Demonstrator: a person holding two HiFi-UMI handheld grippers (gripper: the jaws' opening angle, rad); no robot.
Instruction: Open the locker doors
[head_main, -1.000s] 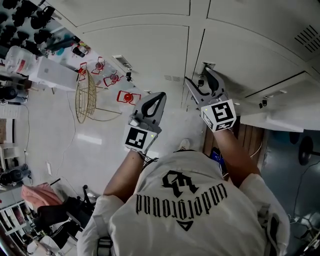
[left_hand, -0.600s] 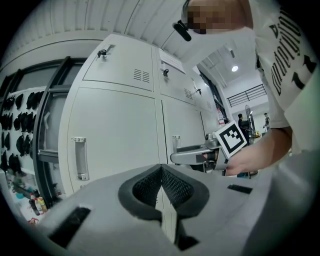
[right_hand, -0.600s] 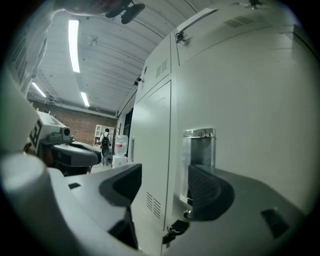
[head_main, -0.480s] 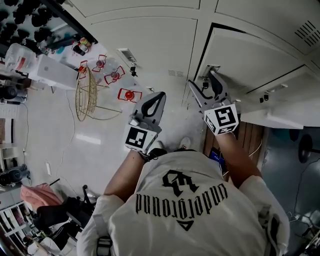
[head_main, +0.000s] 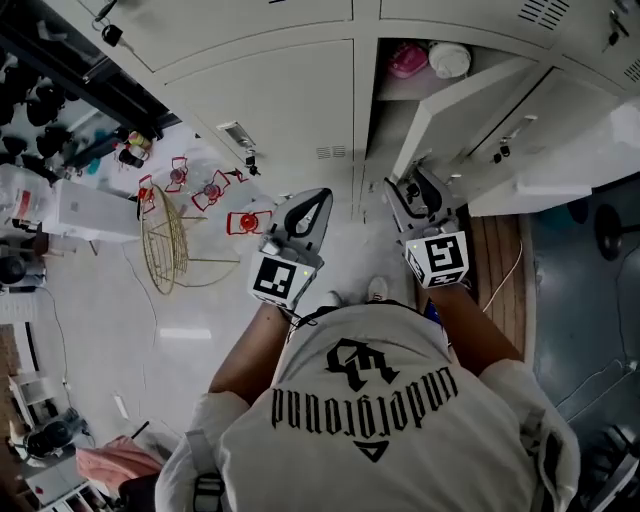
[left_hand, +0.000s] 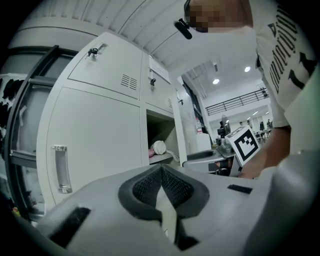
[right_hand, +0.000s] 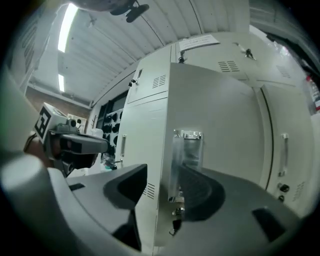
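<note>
The locker door (head_main: 470, 110) stands partly swung out from the locker front, its hinge edge at the locker and its free edge towards the person. The shelf (head_main: 400, 85) behind it is already uncovered, with a pink thing (head_main: 408, 58) and a white round thing (head_main: 450, 58) on it.

The right gripper (head_main: 412, 188) sits at that free edge. Its jaws are fairly wide and have just been closing. The door's edge and clear handle (right_hand: 186, 155) stand between them, but the left jaw looks still clear of the edge, so this is a straddle rather than a clamp.

To finish the swing well, the person should probably either close onto the handle or hook it firmly. The pull should follow the door's arc round the hinge, not run straight back, and the jaws should stay above the key (right_hand: 176, 222) hanging below the handle.

The left gripper (head_main: 315, 200) has its jaws together on nothing. It hovers in front of the closed door (head_main: 280, 100), which is likely next.
</note>
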